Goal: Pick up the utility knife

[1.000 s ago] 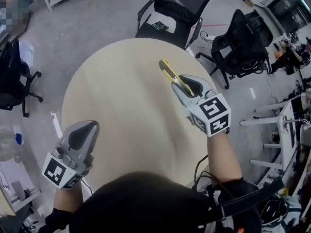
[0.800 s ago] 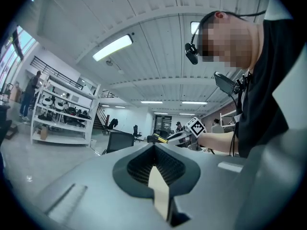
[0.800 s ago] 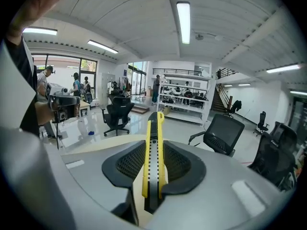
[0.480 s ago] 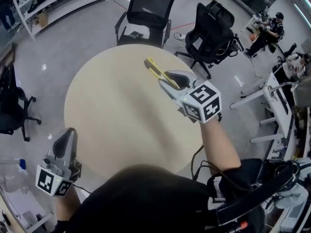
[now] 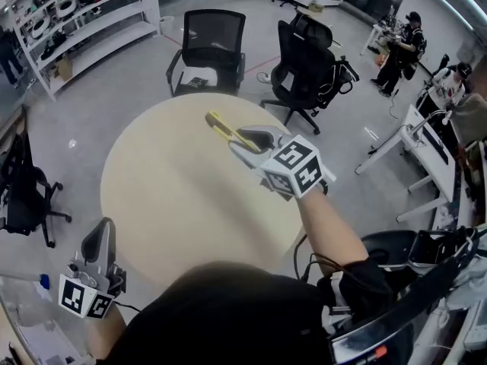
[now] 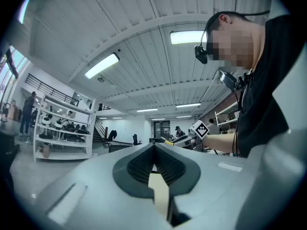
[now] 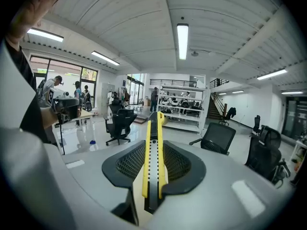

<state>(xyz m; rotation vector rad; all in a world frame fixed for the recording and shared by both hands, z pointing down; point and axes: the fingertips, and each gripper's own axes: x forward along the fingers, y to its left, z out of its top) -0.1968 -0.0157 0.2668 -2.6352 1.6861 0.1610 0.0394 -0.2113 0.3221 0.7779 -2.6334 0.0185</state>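
right tool (image 5: 245,140) grips the yellow utility knife (image 5: 219,125) over the round desk (image 5: 167,196) — left tool (image 5: 100,238) is closed and empty, beside the desk's edge.

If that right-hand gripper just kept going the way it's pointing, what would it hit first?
Nothing close, it seems. The right gripper, shut on the utility knife, aims over the table edge, between one black chair and a second chair, toward the white shelves; depth is hard to judge.
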